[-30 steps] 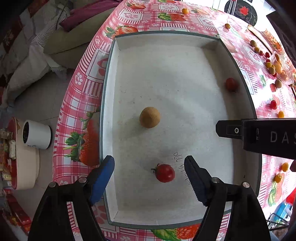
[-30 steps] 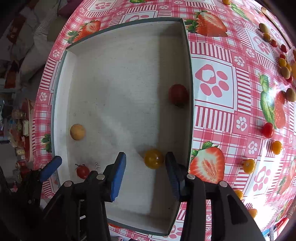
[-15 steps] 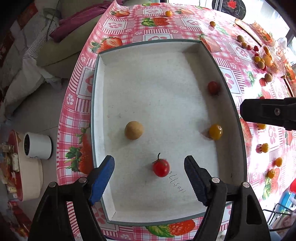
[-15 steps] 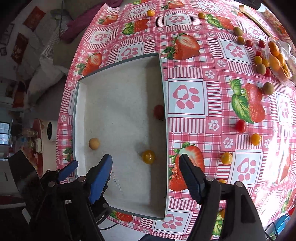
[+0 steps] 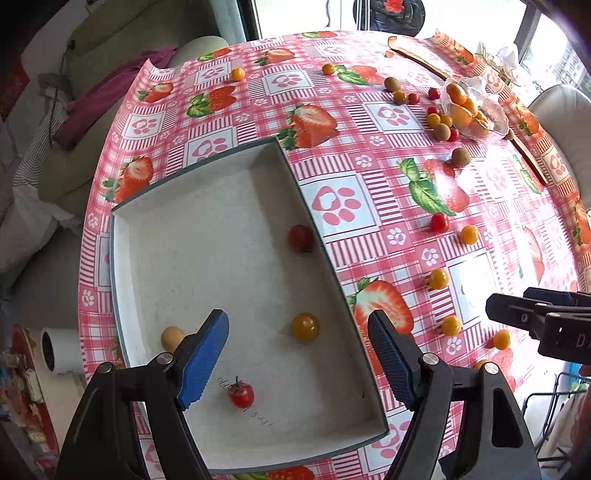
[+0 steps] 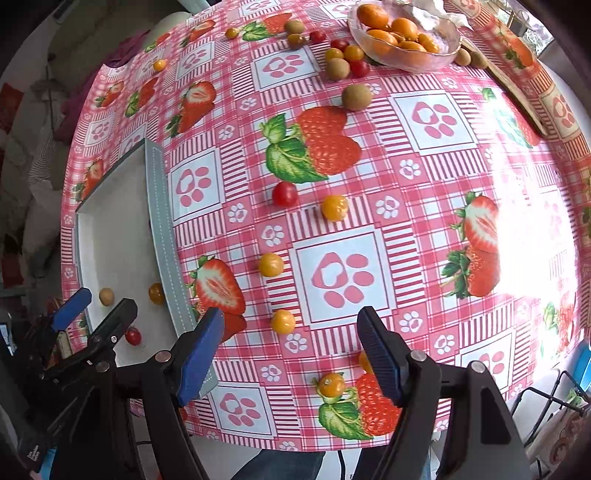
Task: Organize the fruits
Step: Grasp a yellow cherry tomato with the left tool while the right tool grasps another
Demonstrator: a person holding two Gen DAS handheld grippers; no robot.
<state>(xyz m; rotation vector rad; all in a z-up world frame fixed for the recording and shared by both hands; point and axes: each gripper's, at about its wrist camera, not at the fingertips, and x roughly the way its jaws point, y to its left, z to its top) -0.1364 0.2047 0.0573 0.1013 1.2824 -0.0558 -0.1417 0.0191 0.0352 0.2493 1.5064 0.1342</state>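
A grey tray [image 5: 155, 258] sits at the table's left, also in the right wrist view [image 6: 162, 221]. It holds a dark red tomato [image 5: 301, 237], a yellow tomato [image 5: 305, 326], a stemmed red tomato [image 5: 241, 394] and a tan fruit [image 5: 172, 336]. My left gripper [image 5: 297, 360] is open and empty above the tray's near end. My right gripper [image 6: 291, 360] is open and empty over the tablecloth, right of the tray. Loose yellow tomatoes [image 6: 283, 321] [image 6: 331, 384] and a red tomato [image 6: 284, 194] lie ahead of it.
A glass bowl [image 6: 406, 33] of orange fruit stands at the far side, with kiwis [image 6: 356, 96] and small tomatoes around it. A wooden strip [image 5: 424, 61] lies at the back. A white cup [image 5: 55, 350] is on the floor left. The table edge runs close below both grippers.
Both grippers have pulled back and up from the tray. The right gripper let go of the yellow tomato in the tray, opened wide and swung right over the tablecloth.
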